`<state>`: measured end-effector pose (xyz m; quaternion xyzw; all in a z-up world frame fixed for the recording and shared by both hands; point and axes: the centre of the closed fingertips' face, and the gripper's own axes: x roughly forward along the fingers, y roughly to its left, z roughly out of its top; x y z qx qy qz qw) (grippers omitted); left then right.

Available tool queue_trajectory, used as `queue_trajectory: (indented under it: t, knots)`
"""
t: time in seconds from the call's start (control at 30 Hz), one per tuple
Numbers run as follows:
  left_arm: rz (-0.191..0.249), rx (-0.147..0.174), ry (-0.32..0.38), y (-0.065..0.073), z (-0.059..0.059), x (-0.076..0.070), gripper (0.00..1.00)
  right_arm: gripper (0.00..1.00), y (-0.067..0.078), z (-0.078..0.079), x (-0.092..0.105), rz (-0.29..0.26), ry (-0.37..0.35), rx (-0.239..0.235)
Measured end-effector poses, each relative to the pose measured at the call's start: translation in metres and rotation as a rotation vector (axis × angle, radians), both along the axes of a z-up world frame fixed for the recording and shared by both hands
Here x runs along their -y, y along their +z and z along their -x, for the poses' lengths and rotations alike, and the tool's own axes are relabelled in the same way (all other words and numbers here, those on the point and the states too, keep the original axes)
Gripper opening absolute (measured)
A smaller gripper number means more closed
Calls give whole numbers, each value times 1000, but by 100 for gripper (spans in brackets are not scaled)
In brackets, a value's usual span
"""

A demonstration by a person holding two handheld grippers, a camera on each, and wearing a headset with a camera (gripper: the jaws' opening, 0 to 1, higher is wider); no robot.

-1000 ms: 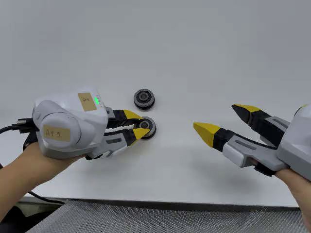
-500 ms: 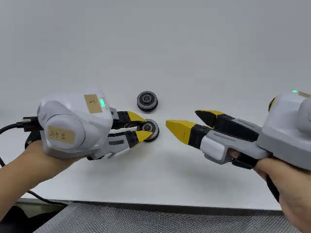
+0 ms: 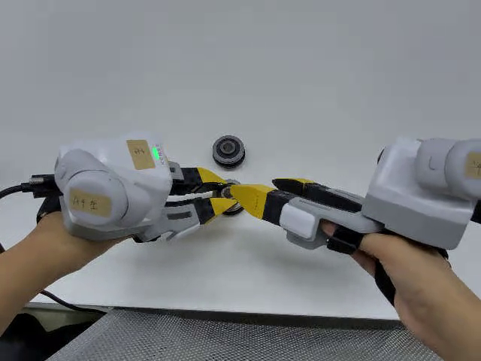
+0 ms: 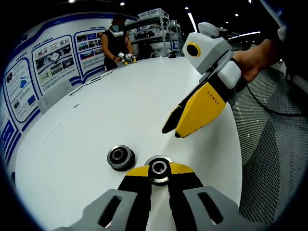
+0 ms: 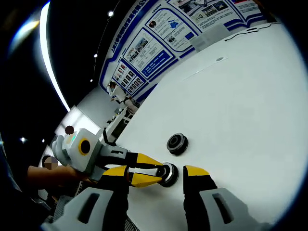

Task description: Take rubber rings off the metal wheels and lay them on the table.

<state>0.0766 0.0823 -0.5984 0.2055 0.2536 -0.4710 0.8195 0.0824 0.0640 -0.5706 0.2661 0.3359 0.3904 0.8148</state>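
Observation:
A metal wheel with a black rubber ring (image 4: pixel 159 165) stands on the white table, and my left gripper (image 4: pixel 160 171) is shut on it from both sides. In the head view my left gripper (image 3: pixel 222 192) sits at the left. My right gripper (image 3: pixel 264 189) comes in from the right, open, with its near yellow tip covering most of that wheel. In the right gripper view the wheel (image 5: pixel 169 174) lies between the spread jaws of my right gripper (image 5: pixel 161 172), close to the left gripper's fingertips (image 5: pixel 144 161). A second wheel (image 3: pixel 228 150) lies free farther back.
The white table (image 3: pixel 316 113) stretches wide behind and to the right of the wheels. Its front edge (image 3: pixel 225 307) runs just below my hands, with grey mesh under it. A cable (image 3: pixel 15 194) trails from the left gripper. A person stands at the table's far end (image 4: pixel 117 41).
My right gripper has swung left across the table until its jaws reach around the wheel held by the left gripper. The left gripper and both wheels have stayed put.

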Motion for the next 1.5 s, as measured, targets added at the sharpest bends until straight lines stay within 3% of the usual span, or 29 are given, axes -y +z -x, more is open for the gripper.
queue_trajectory:
  t: [0.37,0.53,0.7,1.13,1.27,1.37,1.4,1.5]
  knots:
    - [-7,6,-20,-1,0,-1,12,43,-13,6,-15,-40,-15,-132]
    - [-6,4,-18,-1,0,-1,12,43,-19,6,-17,-45,-38,-170]
    - [-1,3,-15,-1,-1,-1,12,43,-18,6,-20,-64,-43,-195]
    - [-1,4,-9,-1,-1,-2,12,44,-22,7,-23,-47,-43,-213]
    - [-4,7,-13,-1,-1,-1,12,44,-22,6,-23,-29,-41,-216]
    - [-6,7,-15,-1,-1,-1,12,47,-27,13,-25,14,-11,-239]
    - [-6,7,-15,-1,-1,-1,12,47,-25,11,-25,11,-16,-220]
    - [-5,6,-12,-1,-1,-1,12,48,-23,12,-27,-11,-15,-226]
